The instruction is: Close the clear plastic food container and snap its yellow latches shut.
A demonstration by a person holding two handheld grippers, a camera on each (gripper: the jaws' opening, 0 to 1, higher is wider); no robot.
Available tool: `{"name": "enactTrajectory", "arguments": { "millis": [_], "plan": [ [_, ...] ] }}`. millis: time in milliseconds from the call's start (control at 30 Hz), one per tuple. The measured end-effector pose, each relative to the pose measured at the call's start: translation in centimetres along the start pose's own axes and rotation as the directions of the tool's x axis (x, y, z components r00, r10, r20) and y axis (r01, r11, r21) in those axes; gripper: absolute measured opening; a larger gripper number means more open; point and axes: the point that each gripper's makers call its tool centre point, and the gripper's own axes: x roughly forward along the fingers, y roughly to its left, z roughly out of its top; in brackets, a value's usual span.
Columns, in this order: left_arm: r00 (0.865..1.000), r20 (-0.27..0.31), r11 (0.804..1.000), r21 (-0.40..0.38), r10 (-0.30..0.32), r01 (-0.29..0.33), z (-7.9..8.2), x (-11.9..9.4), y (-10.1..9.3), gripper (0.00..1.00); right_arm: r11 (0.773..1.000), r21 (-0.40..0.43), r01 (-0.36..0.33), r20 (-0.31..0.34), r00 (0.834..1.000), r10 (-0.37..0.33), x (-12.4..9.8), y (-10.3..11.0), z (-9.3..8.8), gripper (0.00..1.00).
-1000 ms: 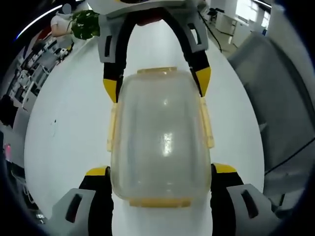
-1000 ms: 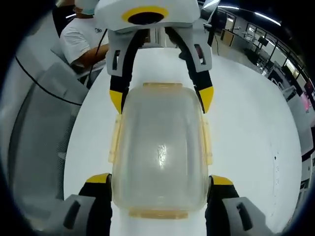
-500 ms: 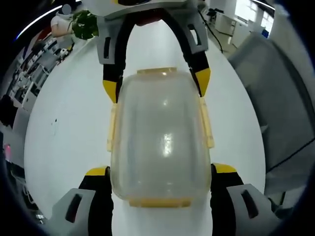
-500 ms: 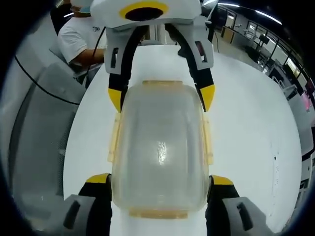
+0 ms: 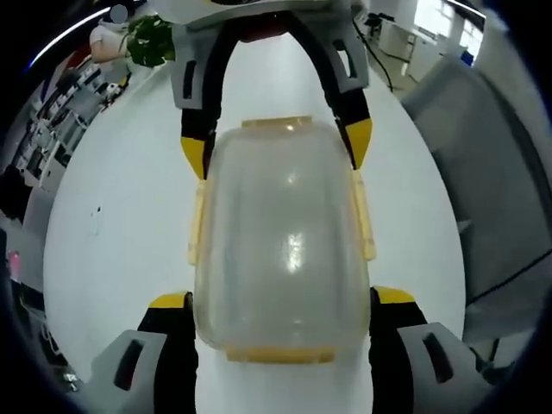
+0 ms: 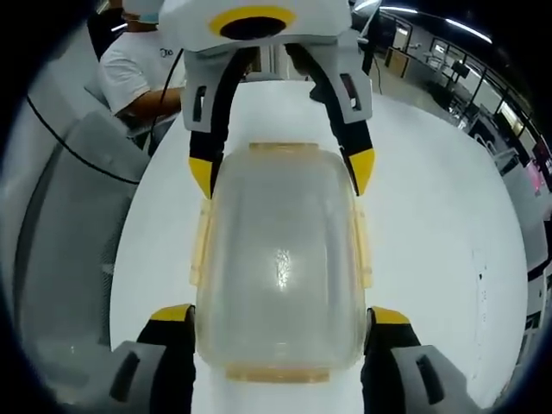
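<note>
Clear plastic food container (image 5: 280, 250) sits on the white table (image 5: 112, 233), lid on, lying lengthwise between my two grippers. My left gripper (image 5: 280, 302) straddles the near end, jaws spread wide, one yellow-tipped jaw on each side of the box at its lower corners, very close to the walls; I can't tell if they actually touch. In the left gripper view the right gripper (image 5: 269, 142) comes in from the far end, its jaws also spread and flanking the far corners. Same layout in the right gripper view: container (image 6: 280, 259) between my right gripper (image 6: 280, 315) jaws, left gripper (image 6: 280, 164) opposite. Handling guess: empty, so light; thin clear walls, stiff but will flex and slide on the smooth table if pushed from one side only. Slippery, glossy lid. Best contact is on the yellow latches (image 5: 360, 216), not the clear body: side flaps along both long edges, end flaps at the near (image 5: 280, 354) and far ends. Side latches look flared out, likely not snapped yet. Brace one end while pressing a flap down, or the box skates. A person in a white shirt (image 6: 142, 65) sits beyond the table.
</note>
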Motion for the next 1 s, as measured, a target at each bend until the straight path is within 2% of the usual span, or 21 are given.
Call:
{"name": "enactTrajectory", "arguments": {
  "millis": [67,200,433,667,800,867,933,1000],
  "plan": [
    [0.999,-0.017,0.999,-0.029,0.028,-0.029,-0.1,-0.3,0.3,0.82,1.000,-0.007,0.016,0.005,1.000,-0.016,-0.1,-0.1,0.1,0.81],
    [0.999,0.031,0.998,-0.049,0.039,-0.037,0.8,-0.8,0.4,0.86,0.999,0.023,0.043,0.023,0.999,-0.043,-0.3,-0.2,0.3,0.91],
    [0.998,0.024,0.997,-0.053,0.062,-0.061,0.5,-1.3,0.3,0.90,0.998,0.017,0.053,0.034,0.998,-0.054,-1.2,0.1,0.5,0.91],
    [0.995,0.043,0.994,-0.070,0.090,-0.087,0.6,-2.4,0.0,0.91,0.998,0.020,0.064,0.032,0.997,-0.065,-1.8,0.7,0.6,0.91],
    [0.991,0.070,0.990,-0.083,0.118,-0.112,1.1,-3.1,-0.1,0.94,0.996,0.043,0.081,0.053,0.995,-0.083,-2.4,0.9,1.0,0.92],
    [0.989,0.072,0.988,-0.095,0.126,-0.119,1.2,-3.3,-0.3,0.98,0.994,0.048,0.098,0.063,0.993,-0.101,-2.7,0.8,1.2,0.98],
    [0.987,0.065,0.986,-0.087,0.150,-0.144,1.1,-3.7,-0.4,0.99,0.992,0.049,0.116,0.081,0.989,-0.120,-3.0,0.9,1.5,0.99],
    [0.981,0.066,0.979,-0.101,0.181,-0.174,1.0,-4.3,-0.3,0.99,0.987,0.077,0.143,0.066,0.987,-0.149,-3.5,0.9,1.2,0.99]
  ]
}}
